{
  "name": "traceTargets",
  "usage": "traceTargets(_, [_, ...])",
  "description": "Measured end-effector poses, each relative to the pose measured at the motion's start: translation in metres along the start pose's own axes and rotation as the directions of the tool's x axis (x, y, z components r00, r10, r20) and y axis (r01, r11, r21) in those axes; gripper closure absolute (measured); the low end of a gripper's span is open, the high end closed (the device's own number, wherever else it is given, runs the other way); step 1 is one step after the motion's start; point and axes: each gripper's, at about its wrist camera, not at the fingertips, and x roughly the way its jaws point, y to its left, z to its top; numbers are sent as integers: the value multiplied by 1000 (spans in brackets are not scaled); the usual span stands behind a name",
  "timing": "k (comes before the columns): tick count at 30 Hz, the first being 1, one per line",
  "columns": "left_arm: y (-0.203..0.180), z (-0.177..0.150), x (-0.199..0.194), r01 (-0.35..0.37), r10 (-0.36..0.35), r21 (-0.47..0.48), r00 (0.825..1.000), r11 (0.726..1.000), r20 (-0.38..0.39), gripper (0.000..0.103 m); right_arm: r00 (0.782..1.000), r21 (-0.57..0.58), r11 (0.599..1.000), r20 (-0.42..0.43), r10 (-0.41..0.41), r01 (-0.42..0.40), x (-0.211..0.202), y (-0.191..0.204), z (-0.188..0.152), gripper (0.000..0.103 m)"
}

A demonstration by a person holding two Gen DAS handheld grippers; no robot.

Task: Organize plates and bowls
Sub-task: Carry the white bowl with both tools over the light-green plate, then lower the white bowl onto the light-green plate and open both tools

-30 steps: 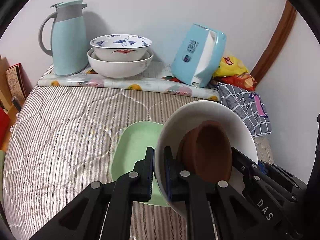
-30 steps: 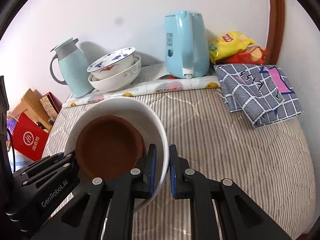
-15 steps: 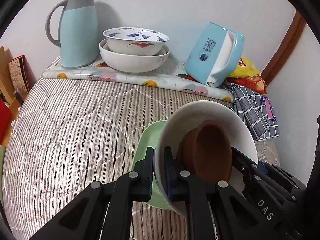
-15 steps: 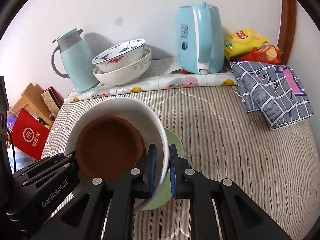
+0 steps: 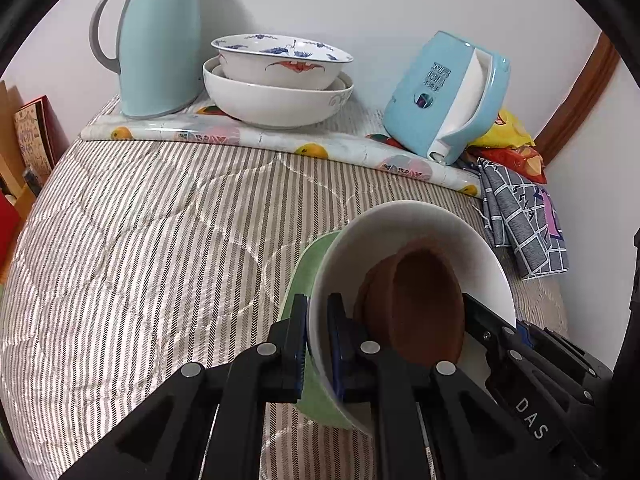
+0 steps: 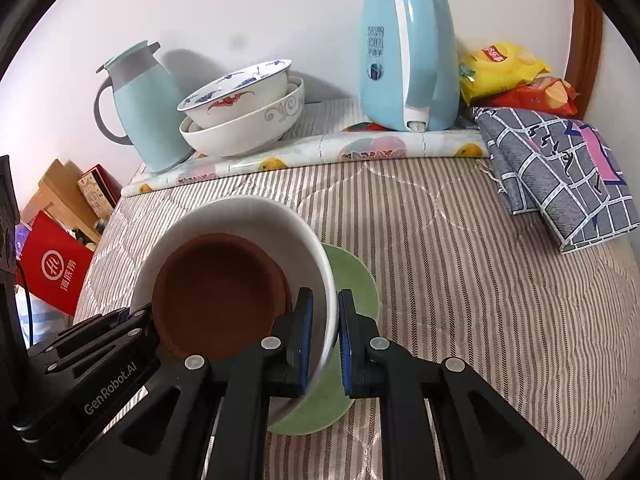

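Both tongs [image 5: 318, 344] [image 6: 322, 340] clamped on white bowl [image 5: 404, 220] rim (brown dish [image 6: 216, 292] inside), green plate [image 6: 352, 276] directly underneath.

Your left gripper [image 5: 318, 344] is all matte black plastic, two angular arms with triangular cut-outs, round silver screws dotting each one. Blue pads line the inner faces of its fingers [image 5: 294, 344]. Your right gripper [image 6: 324, 340] has the same build: black frame, silver screw heads, blue-lined fingers [image 6: 346, 344]. White lettering reads "DAS" on the right one's flank, "GenRobot.AI" on the left one's body, seen from the opposite cameras.
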Motion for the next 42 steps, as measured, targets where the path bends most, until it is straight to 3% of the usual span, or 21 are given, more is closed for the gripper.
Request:
traceTargets(14, [7,-5,29,13,-14,-14,999,1000,-51,92,998,2,1000,-60,-23,23,26,-4,-4,91])
traceTargets(28, [7,-4,30,29,-30,-8,999,1000,-44,91,998,-8,999,-49,-42,41,28,-2,-5,91])
traceTargets(42, [12,-6,29,45,-48,-37,996,998,-70,86,998,9,1000,-67,-9,10,22,-6,-10,88])
